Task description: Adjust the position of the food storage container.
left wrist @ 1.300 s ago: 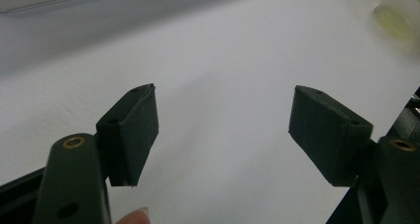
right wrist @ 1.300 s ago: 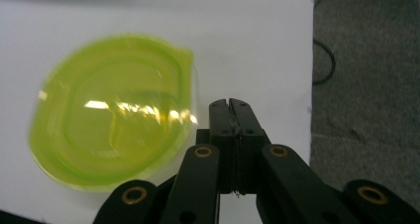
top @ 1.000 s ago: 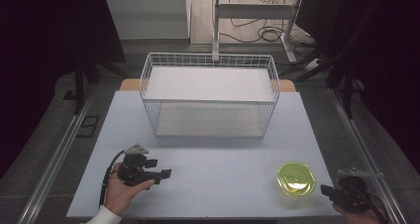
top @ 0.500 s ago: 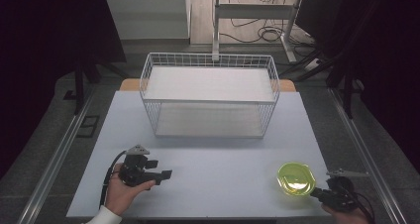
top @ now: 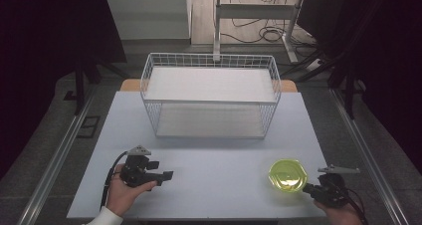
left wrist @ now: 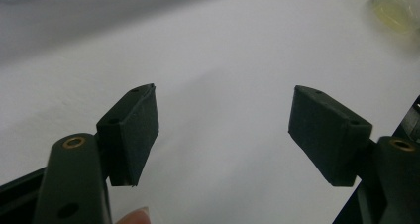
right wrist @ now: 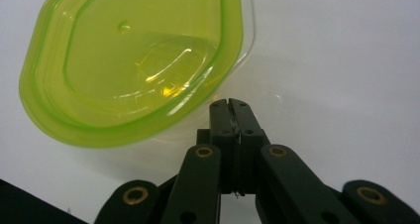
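Two tools work this pale tabletop (top: 209, 160), and the right tool (top: 308, 188) is the one in play. Its jaws are pressed together with nothing between them, tips just at the near right rim of the translucent lime-green plastic bowl (top: 287, 175), which sits on the near right part of the tabletop. In the right gripper view the bowl (right wrist: 133, 60) lies just beyond the closed tips (right wrist: 231, 105) — close, but whether they touch its clear outer lip I cannot tell.

The step in hand looks like a reach for the bowl. To do it well, the jaws should part before going further, one pad passing over the rim and one outside, then close on the thin wall without tipping it.

Over at the near left, the left tool (top: 166, 175) rests with jaws wide and empty. A white wire basket (top: 211, 60) stands at the far side.
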Available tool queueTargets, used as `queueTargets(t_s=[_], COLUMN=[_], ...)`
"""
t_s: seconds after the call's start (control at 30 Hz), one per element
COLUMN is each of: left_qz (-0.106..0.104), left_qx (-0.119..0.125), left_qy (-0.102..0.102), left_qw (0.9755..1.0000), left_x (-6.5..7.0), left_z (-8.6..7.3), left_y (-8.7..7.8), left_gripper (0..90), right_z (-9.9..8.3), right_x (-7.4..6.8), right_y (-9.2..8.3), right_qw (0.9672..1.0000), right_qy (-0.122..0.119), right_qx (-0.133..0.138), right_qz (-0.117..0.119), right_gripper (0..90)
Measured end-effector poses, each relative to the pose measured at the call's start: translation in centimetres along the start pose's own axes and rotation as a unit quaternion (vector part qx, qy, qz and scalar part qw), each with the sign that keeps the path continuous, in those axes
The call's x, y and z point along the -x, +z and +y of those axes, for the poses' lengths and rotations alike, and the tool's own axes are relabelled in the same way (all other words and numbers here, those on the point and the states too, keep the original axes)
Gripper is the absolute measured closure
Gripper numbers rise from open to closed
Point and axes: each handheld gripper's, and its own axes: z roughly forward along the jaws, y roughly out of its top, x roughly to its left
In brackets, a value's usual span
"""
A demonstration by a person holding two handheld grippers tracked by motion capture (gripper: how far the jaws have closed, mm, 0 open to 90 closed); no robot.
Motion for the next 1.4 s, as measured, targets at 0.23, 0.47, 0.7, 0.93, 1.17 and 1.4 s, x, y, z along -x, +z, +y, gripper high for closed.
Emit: queueTargets(t_s=[0.23, 0.47, 0.7, 0.93, 1.17, 1.4], left_qz=[0.001, 0.001, 0.001, 0.002, 0.003, 0.003], left_qx=[-0.003, -0.004, -0.005, -0.006, -0.007, -0.007], left_qy=[0.002, 0.001, 0.002, 0.003, 0.003, 0.002], left_qw=[1.0, 1.0, 1.0, 1.0, 1.0, 1.0], left_x=[0.0, 0.0, -0.1, 0.0, -0.1, -0.2], left_z=[0.0, 0.0, 0.0, 0.0, 0.0, 0.0], left_y=[0.1, 0.2, 0.2, 0.3, 0.3, 0.3], left_gripper=[27.2, 27.2, 27.2, 27.2, 27.4, 27.3], right_z=[0.8, 1.4, 2.0, 2.9, 3.6, 4.4], right_x=[-1.0, -1.6, -2.8, -4.2, -5.4, -6.7], right_y=[1.1, 1.7, 2.5, 3.4, 4.1, 4.7], right_qw=[0.9998, 0.9997, 0.9992, 0.9983, 0.9975, 0.9968], right_qy=[-0.014, -0.02, -0.037, -0.056, -0.068, -0.076], right_qx=[-0.011, -0.013, -0.014, -0.014, -0.014, -0.013], right_qz=[0.0, -0.002, 0.0, 0.006, 0.013, 0.023], right_gripper=[88.9, 88.9, 88.9, 88.9, 88.9, 88.8])
